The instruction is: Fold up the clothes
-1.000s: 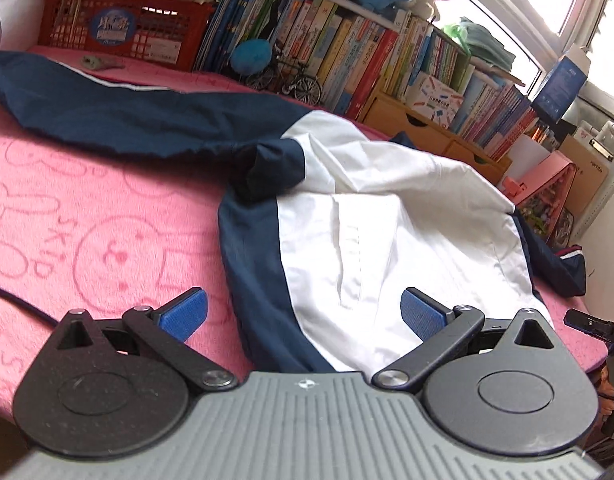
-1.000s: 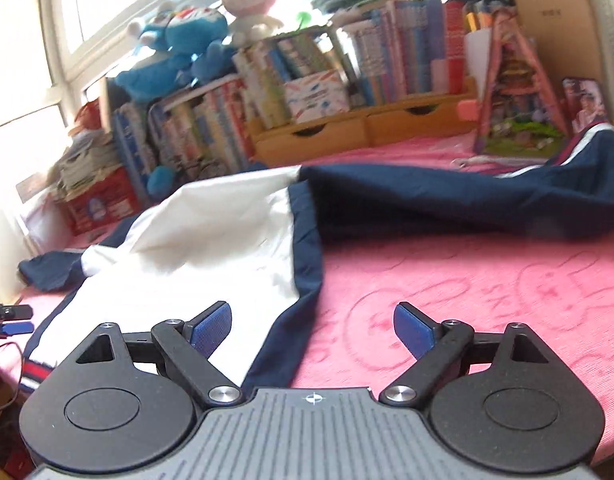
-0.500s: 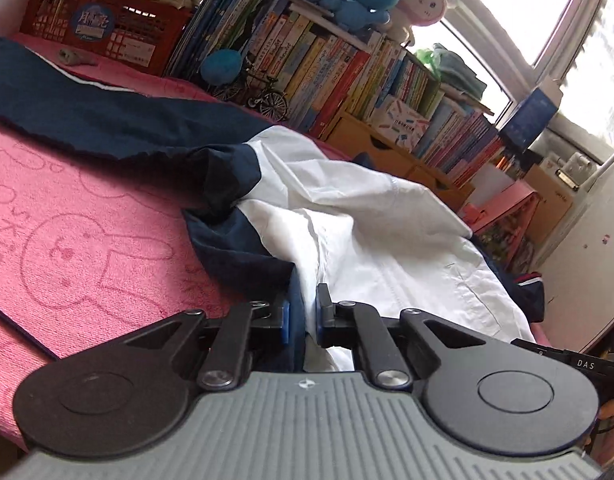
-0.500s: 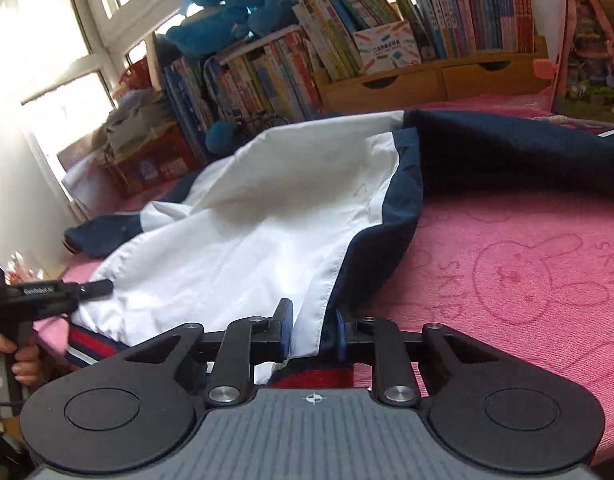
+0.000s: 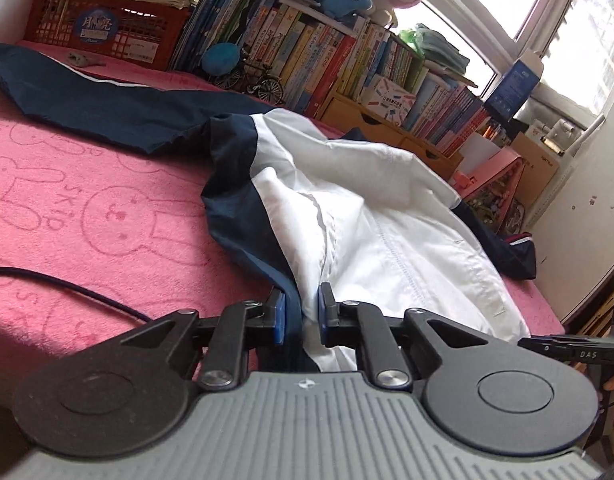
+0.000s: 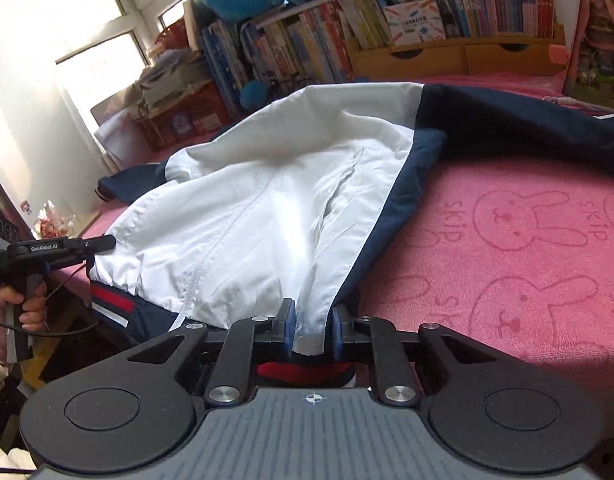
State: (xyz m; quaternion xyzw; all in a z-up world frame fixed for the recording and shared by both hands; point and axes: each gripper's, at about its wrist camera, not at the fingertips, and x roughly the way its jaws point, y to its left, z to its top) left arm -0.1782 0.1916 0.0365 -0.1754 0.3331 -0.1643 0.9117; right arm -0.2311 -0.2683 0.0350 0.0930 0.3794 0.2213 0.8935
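Left gripper (image 5: 300,317) easing open, right gripper (image 6: 312,331) clamped, both on jacket (image 5: 371,216) hem; body stretches ahead.

White thin-fabric jacket with navy side panels and sleeves (image 5: 379,220), spread crumpled on pink rabbit-print towel cloth (image 5: 87,216).

Lies unfolded, white body bunched in ridges; near hem lifted off cloth, red-and-white striped waistband (image 6: 111,304) at 8 o'clock in right wrist view. One navy sleeve stretched flat toward 10 o'clock in left wrist view, the other toward 2 o'clock in right wrist view.
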